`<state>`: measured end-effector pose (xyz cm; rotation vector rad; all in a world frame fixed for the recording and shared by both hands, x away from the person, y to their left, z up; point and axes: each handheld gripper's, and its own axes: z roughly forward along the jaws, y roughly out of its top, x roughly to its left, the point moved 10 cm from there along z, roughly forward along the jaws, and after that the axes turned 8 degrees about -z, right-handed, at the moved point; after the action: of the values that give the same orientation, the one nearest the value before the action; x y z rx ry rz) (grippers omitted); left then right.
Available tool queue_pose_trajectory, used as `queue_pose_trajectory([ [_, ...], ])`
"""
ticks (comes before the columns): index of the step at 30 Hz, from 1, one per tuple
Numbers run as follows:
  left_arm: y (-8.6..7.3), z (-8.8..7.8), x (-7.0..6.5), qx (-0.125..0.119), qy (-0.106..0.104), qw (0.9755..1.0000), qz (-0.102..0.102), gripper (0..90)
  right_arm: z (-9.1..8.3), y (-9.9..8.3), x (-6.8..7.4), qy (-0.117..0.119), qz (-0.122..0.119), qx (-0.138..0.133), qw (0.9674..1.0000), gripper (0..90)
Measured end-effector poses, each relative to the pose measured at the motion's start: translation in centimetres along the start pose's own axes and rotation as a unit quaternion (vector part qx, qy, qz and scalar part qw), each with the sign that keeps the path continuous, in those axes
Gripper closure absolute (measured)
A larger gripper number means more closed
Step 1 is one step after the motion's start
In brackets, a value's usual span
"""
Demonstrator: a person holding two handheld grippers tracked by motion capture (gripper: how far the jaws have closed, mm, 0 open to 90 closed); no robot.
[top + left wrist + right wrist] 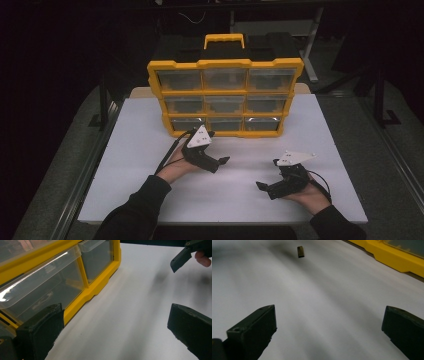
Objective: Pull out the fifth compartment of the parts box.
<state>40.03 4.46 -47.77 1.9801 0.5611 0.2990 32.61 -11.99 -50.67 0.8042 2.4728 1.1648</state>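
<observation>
With your left gripper [223, 161] spread empty near the yellow drawer organizer [225, 97] at the worktop's far edge, line up squarely on the bottom-row clear drawer [42, 293] while the right gripper [260, 186] waits open.

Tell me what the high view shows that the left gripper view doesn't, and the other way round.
The high view takes in the whole yellow plastic organizer with nine clear drawers, its yellow carry handle, both forearms in dark sleeves, and each gripper's grey three-cornered plate.

The left gripper view gives a close look at the bottom-row clear plastic drawers and at the left gripper with its black jaws wide apart, nothing between them.

Both show the white table, the organizer's yellow frame, and the right gripper held above the tabletop.
</observation>
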Motion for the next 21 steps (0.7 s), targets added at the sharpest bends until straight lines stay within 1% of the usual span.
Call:
queue_pose_trajectory([
  [10, -0.24, -0.04, 0.03, 0.005, 0.016, 0.9992, 0.036, 0.2, -0.09, -0.03, -0.01, 0.0, 0.001, -0.001, 1.0, 0.0],
  [14, -0.37, -0.14, 0.17, 0.003, 0.022, 0.999, 0.039, 0.2, -0.12, -0.07, 0.0, 0.0, 0.001, 0.0, 1.0, 0.0],
  [18, -0.59, -0.2, 0.24, 0.007, 0.026, 0.9986, 0.047, 0.2, -0.17, -0.11, -0.07, -0.001, 0.001, -0.001, 1.0, 0.0],
  [21, -0.74, -0.29, 0.2, 0.009, 0.032, 0.9977, 0.059, 0.2, -0.18, -0.13, -0.11, -0.002, 0.001, -0.001, 1.0, 0.0],
])
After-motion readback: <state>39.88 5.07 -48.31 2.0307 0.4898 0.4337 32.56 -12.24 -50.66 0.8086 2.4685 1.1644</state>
